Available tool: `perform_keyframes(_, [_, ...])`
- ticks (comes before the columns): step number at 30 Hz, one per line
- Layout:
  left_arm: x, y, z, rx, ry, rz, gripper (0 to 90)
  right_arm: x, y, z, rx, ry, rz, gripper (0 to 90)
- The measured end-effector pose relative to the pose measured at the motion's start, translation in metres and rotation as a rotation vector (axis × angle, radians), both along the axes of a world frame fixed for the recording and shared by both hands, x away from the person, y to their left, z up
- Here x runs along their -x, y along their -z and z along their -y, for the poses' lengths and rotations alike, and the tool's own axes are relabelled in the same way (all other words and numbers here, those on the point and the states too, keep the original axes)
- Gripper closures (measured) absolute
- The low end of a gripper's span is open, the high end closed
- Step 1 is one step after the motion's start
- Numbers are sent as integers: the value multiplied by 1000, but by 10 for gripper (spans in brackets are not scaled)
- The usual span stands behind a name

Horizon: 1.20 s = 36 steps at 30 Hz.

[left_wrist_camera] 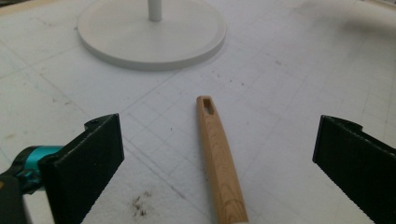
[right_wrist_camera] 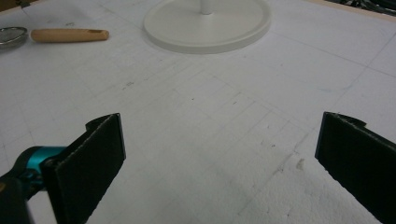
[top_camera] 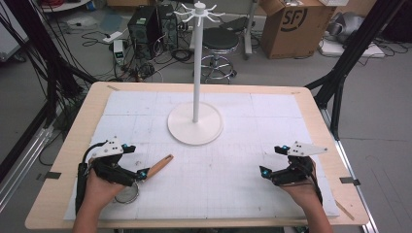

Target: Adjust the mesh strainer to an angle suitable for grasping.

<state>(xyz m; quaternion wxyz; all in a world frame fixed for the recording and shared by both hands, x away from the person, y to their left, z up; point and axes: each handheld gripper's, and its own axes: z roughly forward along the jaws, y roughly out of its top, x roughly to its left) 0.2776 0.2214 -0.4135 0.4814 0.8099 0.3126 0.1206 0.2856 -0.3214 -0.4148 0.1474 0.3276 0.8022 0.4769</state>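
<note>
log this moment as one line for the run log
left gripper: open, astride light wooden strainer handle | right gripper: open over white mat | white round-based hook stand: upright, untouched

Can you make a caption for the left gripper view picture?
Open left gripper poised over a wooden handle lying near the white stand base.

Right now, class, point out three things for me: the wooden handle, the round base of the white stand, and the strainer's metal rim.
wooden handle (left_wrist_camera: 218, 154), left gripper view, middle of its shaft.
white stand (top_camera: 195, 130), high view, bare front of its round base.
strainer (right_wrist_camera: 11, 35), right gripper view, its metal rim.
</note>
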Motion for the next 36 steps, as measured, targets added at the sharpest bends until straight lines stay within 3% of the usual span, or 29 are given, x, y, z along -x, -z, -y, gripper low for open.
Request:
perform_keyframes(5, [1, 4, 0, -44, 1, -33, 32, -2, 1, -3, 13, -7, 2, 4])
perform_keyframes(9, [2, 5, 2, -60, 28, -53, 158, -2, 1, -5, 16, -13, 0, 4])
perform_keyframes(13, [1, 6, 8, -109, 37, -70, 249, -1, 2, -6, 23, -9, -4, 5])
perform_keyframes(22, [-2, 10, 14, -213, 35, -138, 372, -2, 5, -7, 37, -15, -13, 5])
perform_keyframes(36, [-3, 16, 26, -326, 39, -194, 494, -3, 6, -9, 40, -28, -23, 4])
